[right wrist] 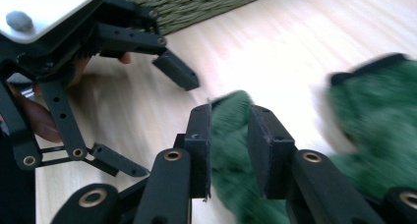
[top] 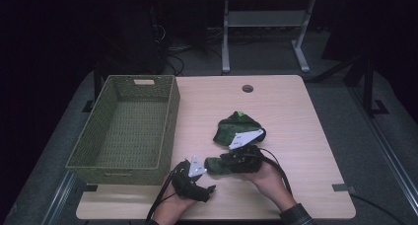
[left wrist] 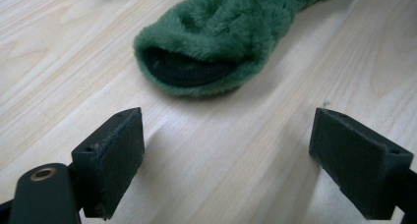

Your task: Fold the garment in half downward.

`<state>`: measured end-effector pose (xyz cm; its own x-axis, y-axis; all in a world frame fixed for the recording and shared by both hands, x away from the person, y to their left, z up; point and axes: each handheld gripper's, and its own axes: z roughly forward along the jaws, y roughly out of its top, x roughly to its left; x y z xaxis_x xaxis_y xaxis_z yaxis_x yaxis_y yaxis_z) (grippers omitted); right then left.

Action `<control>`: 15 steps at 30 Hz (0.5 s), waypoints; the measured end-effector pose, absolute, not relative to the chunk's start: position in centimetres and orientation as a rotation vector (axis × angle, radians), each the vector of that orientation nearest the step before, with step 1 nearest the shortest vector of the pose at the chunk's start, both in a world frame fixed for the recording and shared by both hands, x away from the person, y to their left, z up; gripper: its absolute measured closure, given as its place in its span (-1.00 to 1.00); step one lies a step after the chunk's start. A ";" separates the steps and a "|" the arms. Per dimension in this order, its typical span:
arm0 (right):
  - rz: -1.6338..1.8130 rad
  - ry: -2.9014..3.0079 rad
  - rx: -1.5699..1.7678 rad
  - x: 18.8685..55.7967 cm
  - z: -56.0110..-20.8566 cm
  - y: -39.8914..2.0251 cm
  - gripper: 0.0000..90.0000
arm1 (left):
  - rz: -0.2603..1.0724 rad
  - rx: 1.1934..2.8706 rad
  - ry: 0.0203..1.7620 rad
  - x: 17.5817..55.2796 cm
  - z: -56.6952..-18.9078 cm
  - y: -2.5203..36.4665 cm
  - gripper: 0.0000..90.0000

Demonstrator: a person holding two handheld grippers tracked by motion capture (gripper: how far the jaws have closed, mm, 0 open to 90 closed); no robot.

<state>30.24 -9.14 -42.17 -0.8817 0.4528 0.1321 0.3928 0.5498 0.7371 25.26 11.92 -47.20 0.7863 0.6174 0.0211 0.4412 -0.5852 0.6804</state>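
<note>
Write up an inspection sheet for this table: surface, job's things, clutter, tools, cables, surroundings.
Surface: light wooden table with a round cable hole.
Job's things: two fuzzy green socks; the near sock is between the right tool's jaws, the far sock lies beyond it; empty woven basket at left.
Clutter: nothing seen.
Tools: left tool open, facing the near sock's cuff; right tool closed around the near sock.
Cables: one trails from each tool.
Surroundings: dark floor, desk legs behind.
</note>
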 end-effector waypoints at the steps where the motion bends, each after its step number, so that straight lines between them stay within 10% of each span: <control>1: 1.252 2.713 0.727 30.2 -42.3 -8.6 0.59 | 0.332 2.287 0.771 25.2 -47.3 12.0 -0.71; 15: 1.028 2.768 0.632 30.9 -45.5 -3.9 0.65 | 0.315 2.245 0.742 24.8 -47.7 12.8 -0.71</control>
<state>30.91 -3.91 -45.52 -0.9053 0.4238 0.0302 0.3407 0.6818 0.6473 24.82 12.82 -47.73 0.8026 0.5965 0.0016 0.4151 -0.5604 0.7166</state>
